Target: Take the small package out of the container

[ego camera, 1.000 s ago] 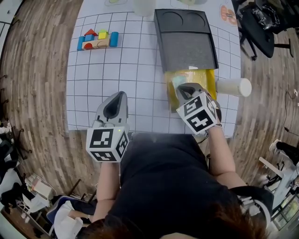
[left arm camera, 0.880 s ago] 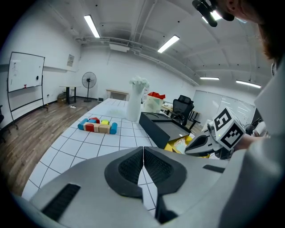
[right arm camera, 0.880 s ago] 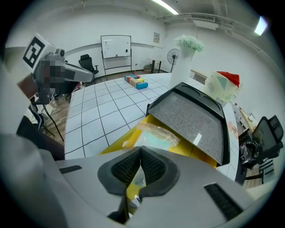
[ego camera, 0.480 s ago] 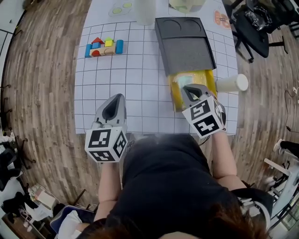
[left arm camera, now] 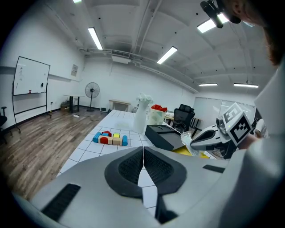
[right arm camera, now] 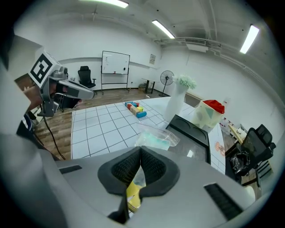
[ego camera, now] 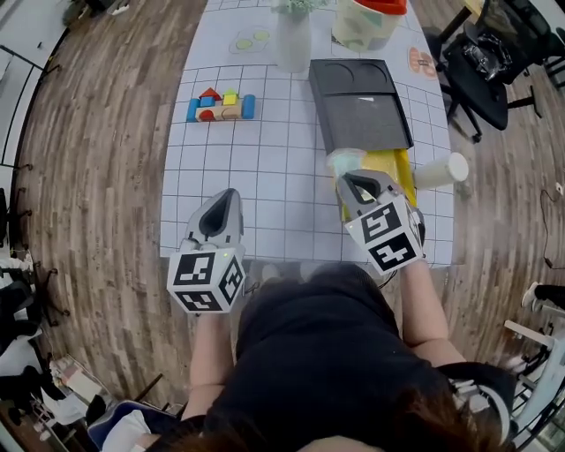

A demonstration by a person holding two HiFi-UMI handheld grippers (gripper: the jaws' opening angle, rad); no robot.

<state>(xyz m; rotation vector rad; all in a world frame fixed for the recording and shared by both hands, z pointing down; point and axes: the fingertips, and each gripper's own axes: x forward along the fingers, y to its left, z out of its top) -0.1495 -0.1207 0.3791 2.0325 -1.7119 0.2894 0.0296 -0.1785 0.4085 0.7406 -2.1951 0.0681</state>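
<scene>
The small package [ego camera: 342,161] is a clear bag with a teal piece inside. My right gripper [ego camera: 351,179] is shut on its near edge and holds it above the far left corner of the yellow container [ego camera: 395,168]. In the right gripper view the package [right arm camera: 156,137] sticks out past the closed jaws of the right gripper [right arm camera: 140,151], with the yellow container [right arm camera: 132,192] showing below. My left gripper [ego camera: 231,192] hovers over the table's front edge, shut and empty; its pads [left arm camera: 133,167] meet in the left gripper view.
A black tray [ego camera: 357,101] lies just beyond the yellow container. A white cup [ego camera: 444,169] lies on its side at the right edge. Coloured blocks [ego camera: 221,104] sit far left, with a white vase [ego camera: 294,40] and a red-lidded tub [ego camera: 369,19] at the back.
The right gripper has risen with the package, which now hangs over the container's far left corner instead of lying in it. The left gripper has barely moved.
</scene>
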